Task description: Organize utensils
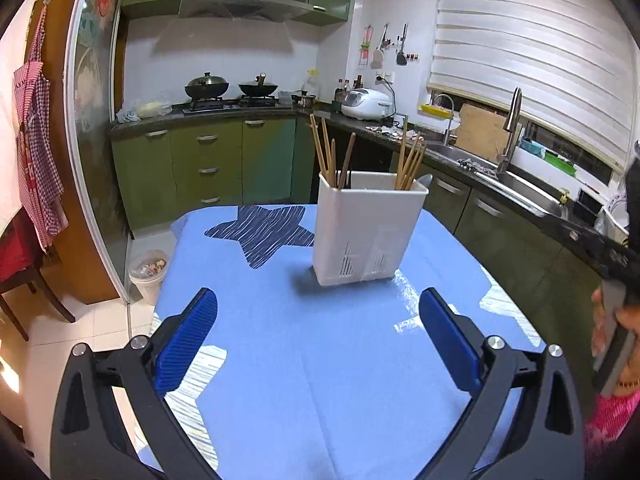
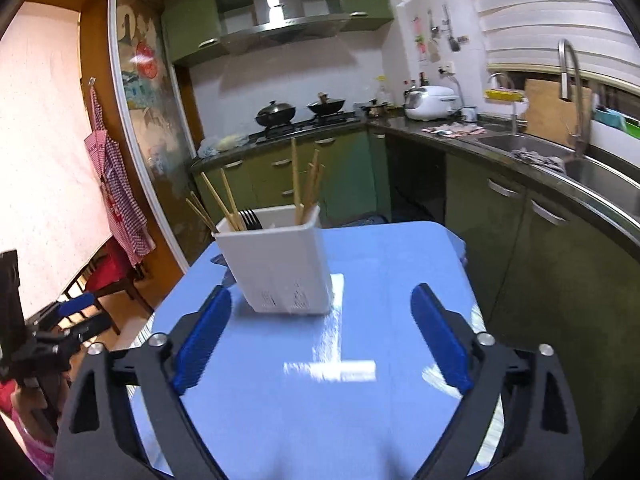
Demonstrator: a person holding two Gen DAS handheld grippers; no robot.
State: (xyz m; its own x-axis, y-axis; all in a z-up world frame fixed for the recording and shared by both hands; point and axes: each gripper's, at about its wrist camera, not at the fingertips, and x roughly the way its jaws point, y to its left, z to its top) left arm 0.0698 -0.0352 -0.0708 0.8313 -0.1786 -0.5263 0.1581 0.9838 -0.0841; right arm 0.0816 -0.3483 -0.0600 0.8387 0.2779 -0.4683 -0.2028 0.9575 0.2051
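A white utensil holder [image 1: 366, 232] stands upright on the blue tablecloth [image 1: 320, 360]. Wooden chopsticks [image 1: 328, 152] stick out of both its compartments, with a dark utensil and a grey spoon tip among them. In the right wrist view the holder [image 2: 276, 260] shows chopsticks [image 2: 224, 204] and black fork tines [image 2: 249, 217]. My left gripper [image 1: 318, 300] is open and empty, a short way in front of the holder. My right gripper [image 2: 320, 296] is open and empty, just in front of the holder and slightly right of it.
The table [image 2: 400, 248] stands in a kitchen with green cabinets [image 1: 208, 160], a stove with woks [image 1: 230, 90], a rice cooker [image 1: 366, 104] and a sink [image 1: 516, 184] along the right. A bin [image 1: 148, 270] and a chair [image 1: 24, 280] stand on the floor at left.
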